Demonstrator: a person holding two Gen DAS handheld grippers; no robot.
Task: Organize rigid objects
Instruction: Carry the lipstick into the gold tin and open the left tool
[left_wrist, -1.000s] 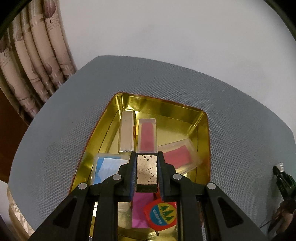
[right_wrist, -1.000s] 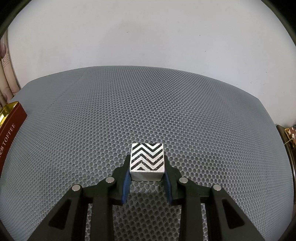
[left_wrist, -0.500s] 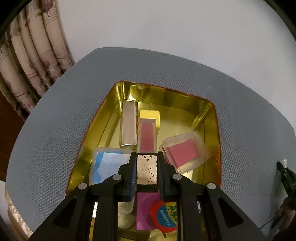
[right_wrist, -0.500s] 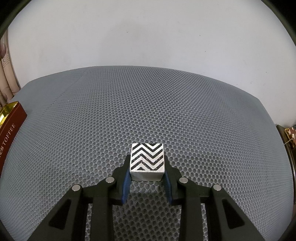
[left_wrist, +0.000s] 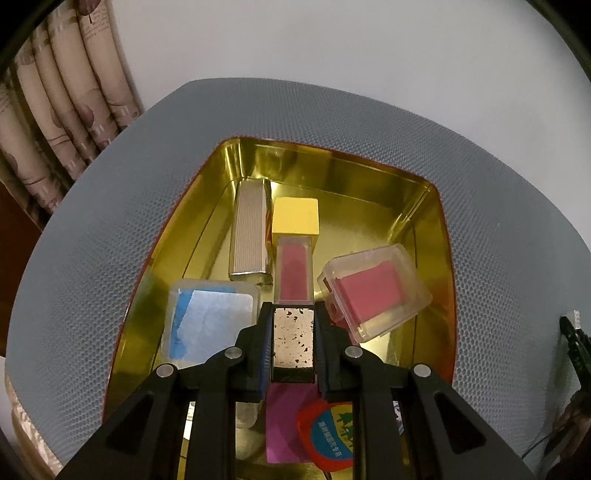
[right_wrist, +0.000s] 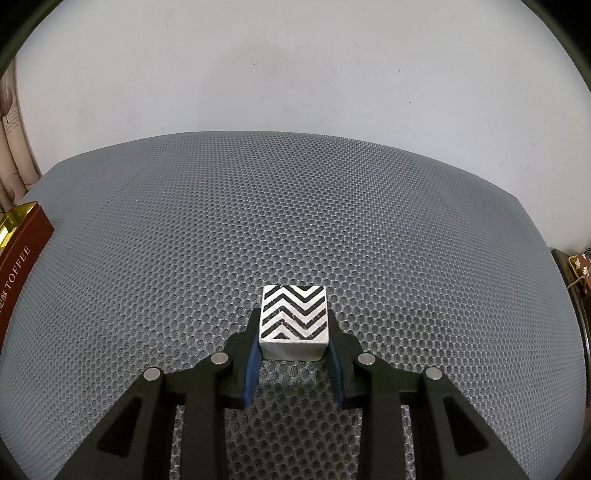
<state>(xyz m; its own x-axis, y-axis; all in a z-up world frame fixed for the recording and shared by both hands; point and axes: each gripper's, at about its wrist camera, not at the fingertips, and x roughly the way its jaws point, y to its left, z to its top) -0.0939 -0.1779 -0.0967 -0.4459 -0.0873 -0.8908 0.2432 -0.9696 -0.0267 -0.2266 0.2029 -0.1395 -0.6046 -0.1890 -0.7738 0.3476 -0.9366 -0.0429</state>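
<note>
Grey mesh mat (right_wrist: 295, 221): right hand-held gripper (right_wrist: 294, 332) pinches zigzag-striped cube (right_wrist: 294, 317); left hand-held gripper (left_wrist: 293, 339) pinches speckled block (left_wrist: 293, 338).

Both fisheye views are bowing straight lines hard, with dark vignetting curving around the corners. In the left view, the gold tin (left_wrist: 424, 192) is throwing bright glare and yellow reflections off its inner walls, while focus is staying fairly sharp. In the right view, soft, even light is falling on the mesh mat (right_wrist: 295, 221), and the chevron cube (right_wrist: 294, 319) is casting a faint shadow toward the near side.
</note>
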